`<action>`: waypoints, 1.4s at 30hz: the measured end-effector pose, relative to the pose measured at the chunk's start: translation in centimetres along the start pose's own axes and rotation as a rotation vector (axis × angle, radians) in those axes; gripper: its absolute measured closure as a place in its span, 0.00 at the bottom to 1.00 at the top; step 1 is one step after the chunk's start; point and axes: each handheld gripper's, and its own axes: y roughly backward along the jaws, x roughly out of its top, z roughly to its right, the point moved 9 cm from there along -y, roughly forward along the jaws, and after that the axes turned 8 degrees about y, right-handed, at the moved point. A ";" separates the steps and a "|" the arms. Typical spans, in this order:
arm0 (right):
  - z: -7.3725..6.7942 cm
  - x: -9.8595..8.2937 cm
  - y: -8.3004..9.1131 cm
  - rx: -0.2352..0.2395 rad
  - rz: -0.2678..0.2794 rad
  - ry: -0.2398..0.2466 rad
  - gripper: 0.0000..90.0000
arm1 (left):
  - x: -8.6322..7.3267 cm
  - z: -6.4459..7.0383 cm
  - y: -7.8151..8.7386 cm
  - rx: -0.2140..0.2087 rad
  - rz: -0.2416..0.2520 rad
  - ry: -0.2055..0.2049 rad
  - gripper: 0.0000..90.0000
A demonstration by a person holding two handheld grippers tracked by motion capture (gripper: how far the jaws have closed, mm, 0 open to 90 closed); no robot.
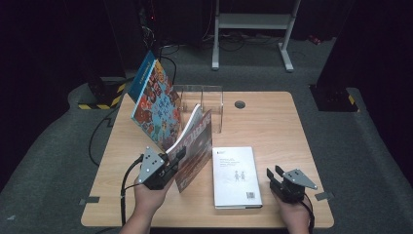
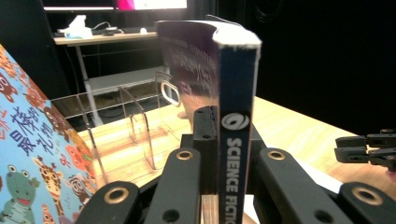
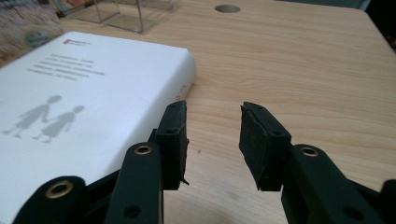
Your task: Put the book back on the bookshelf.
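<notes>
**One book in the rack, one in your claw, one still flat**

Your left claw (image 1: 176,157) is clamped on the spine of the science fiction book (image 1: 195,146), holding it upright on its lower edge on the desk (image 1: 272,117), just in front of the clear acrylic rack (image 1: 204,105). The colourful picture book (image 1: 156,105) already leans at the rack's left end, so that part looks done. The held book has not yet reached a slot, by my reading; it stands tilted beside the picture book, near the rack's open dividers.

Your right claw (image 1: 275,173) rests on the desk with its jaws apart, holding nothing, just beside the white book (image 1: 236,176), which still lies flat (likely the last to be shelved).

Readable writing: the held spine shows "SCIENCE FICTI…" under a round logo in the left gripper view. The picture book's cover carries large Chinese characters among cartoon animals. The white book's cover text is too small to read.
</notes>
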 end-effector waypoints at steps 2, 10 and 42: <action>0.5 -0.5 0.1 -0.010 0.008 -0.020 0.67 | 0.0 0.0 0.0 -0.005 0.000 -0.001 0.93; 0.5 -1.2 0.0 -0.008 -0.041 -0.021 0.68 | 0.0 0.3 0.0 -0.008 -0.002 -0.007 0.93; 1.1 -1.3 0.0 -0.005 -0.068 -0.054 0.62 | 3.6 -0.6 -1.5 0.045 -0.007 0.028 0.94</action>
